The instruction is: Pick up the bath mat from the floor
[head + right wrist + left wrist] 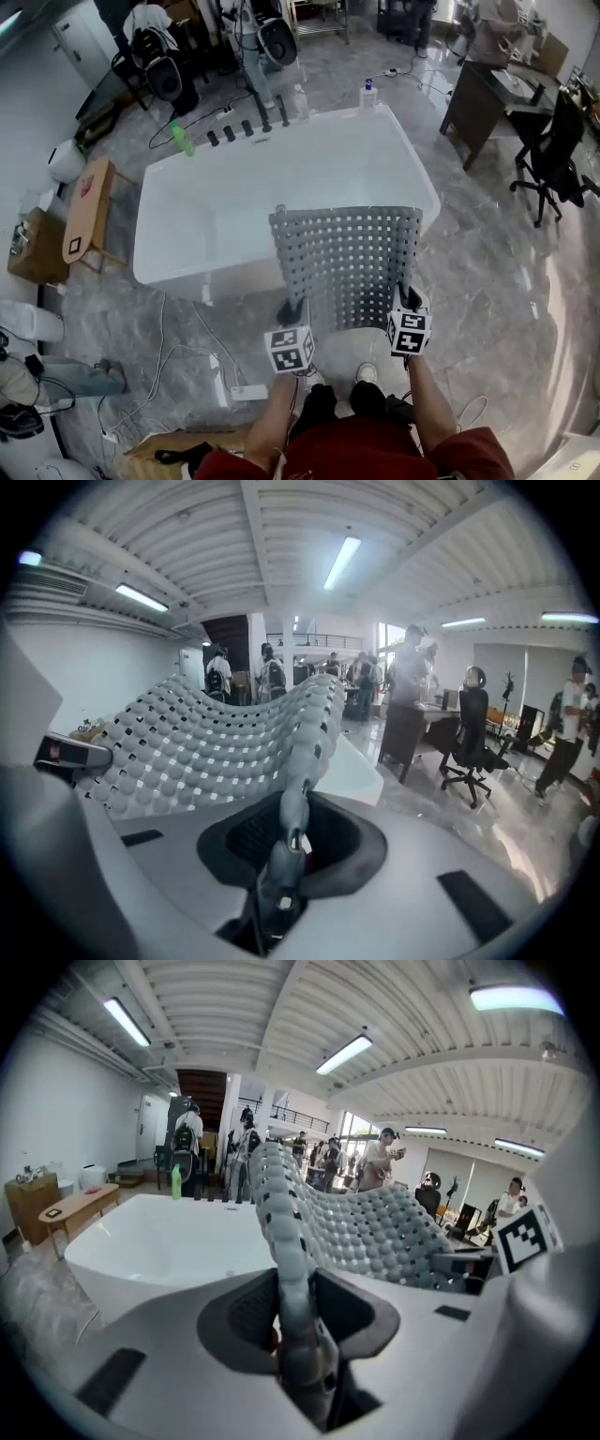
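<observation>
Closest to cam: person's forearms and red clothing, then both tongs. Left gripper is clamped on the near-left corner of the bath mat, jaws barely apart w/ the mat edge squeezed between. Right gripper, same deal on the near-right corner. Mat's off the floor, stretching fwd away from both tongs and arching up, far edge over the white tub. Long axis looks to run straight ahead, tho it's foreshortened. Neither hand's nearer, so imo pickup's basically done.
</observation>
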A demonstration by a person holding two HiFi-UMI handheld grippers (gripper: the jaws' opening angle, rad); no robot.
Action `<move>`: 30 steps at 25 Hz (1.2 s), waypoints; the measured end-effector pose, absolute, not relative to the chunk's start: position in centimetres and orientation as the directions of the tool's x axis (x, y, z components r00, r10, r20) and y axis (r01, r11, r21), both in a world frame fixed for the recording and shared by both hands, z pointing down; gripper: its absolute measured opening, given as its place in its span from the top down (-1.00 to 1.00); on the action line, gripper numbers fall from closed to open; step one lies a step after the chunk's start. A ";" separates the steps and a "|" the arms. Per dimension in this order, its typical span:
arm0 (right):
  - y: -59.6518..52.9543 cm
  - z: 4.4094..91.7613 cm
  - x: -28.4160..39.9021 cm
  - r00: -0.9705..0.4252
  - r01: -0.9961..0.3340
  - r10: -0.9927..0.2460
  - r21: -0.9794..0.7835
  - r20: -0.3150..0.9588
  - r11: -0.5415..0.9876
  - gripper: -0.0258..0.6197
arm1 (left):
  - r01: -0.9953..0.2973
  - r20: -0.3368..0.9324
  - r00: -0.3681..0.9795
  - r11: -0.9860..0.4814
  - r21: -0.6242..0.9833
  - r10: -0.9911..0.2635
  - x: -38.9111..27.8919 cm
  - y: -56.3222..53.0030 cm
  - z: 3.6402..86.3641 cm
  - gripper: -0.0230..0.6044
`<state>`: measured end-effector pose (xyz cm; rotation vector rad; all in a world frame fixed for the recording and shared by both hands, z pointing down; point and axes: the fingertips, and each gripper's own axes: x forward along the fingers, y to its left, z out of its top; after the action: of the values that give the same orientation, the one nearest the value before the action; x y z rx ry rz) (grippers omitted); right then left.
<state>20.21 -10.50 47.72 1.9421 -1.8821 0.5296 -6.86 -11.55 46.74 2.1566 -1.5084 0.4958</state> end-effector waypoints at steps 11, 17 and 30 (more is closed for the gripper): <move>-12.2 34.0 21.6 0.091 -0.996 -0.960 0.049 0.264 -0.081 0.70 | -0.932 0.299 0.363 -0.346 0.109 -0.883 -5.1 -13.9 33.9 0.55; -13.4 27.1 21.3 0.097 -0.995 -0.990 0.049 0.103 -0.092 0.71 | -0.933 0.147 0.360 -0.352 0.080 -0.921 -5.3 -14.7 26.9 0.55; -12.2 13.5 20.5 0.101 -0.993 -0.966 0.030 -0.240 -0.111 0.71 | -0.941 -0.210 0.334 -0.339 -0.015 -0.919 -6.0 -13.7 14.3 0.55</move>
<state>20.53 -12.16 13.45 2.4290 -2.1808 -0.3279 -5.97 -13.72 14.30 2.6717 -1.8749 -0.2703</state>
